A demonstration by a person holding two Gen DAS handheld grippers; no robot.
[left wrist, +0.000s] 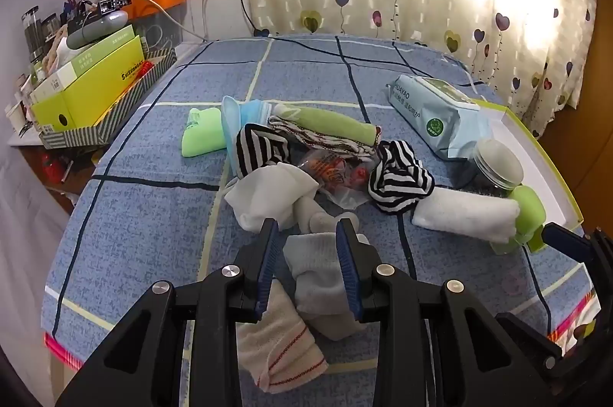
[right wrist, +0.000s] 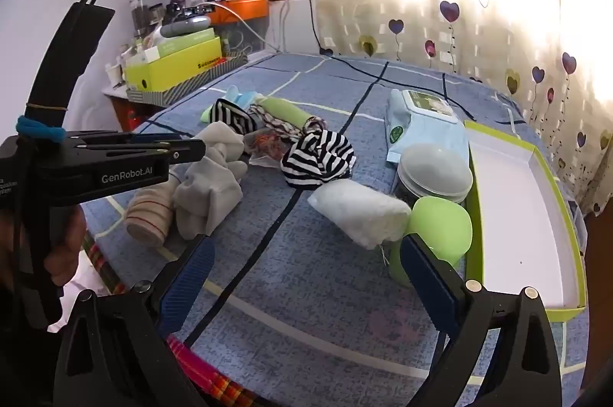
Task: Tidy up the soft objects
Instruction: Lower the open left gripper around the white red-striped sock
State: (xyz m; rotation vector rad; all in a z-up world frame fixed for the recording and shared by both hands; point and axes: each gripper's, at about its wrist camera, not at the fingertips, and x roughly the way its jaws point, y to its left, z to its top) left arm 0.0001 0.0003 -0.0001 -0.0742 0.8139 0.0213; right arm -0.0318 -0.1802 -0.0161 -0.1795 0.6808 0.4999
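A grey sock (left wrist: 320,277) on the bed (left wrist: 153,215) is straddled by the left gripper (left wrist: 309,267), jaws released and to be clenched next, while the right gripper (right wrist: 306,277) is held spread.

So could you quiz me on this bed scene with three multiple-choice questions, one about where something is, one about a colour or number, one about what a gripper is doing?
1. Where does the rolled white towel lie?
A. inside the tray
B. on the bedspread beside the green cup
C. on the windowsill

2. How many black-and-white striped cloths are in the pile?
A. one
B. two
C. four

3. What is the left gripper doing?
A. its fingers bracket a grey sock
B. wide open over bare bedspread
C. holding the wipes pack

Answers:
1 B: the towel's end meets the green cup, outside the white tray.
2 B: one striped cloth lies left, another striped cloth right.
3 A: the grey sock sits between the blue pads, though whether they pinch it is unclear; the right gripper is open over the bedspread.
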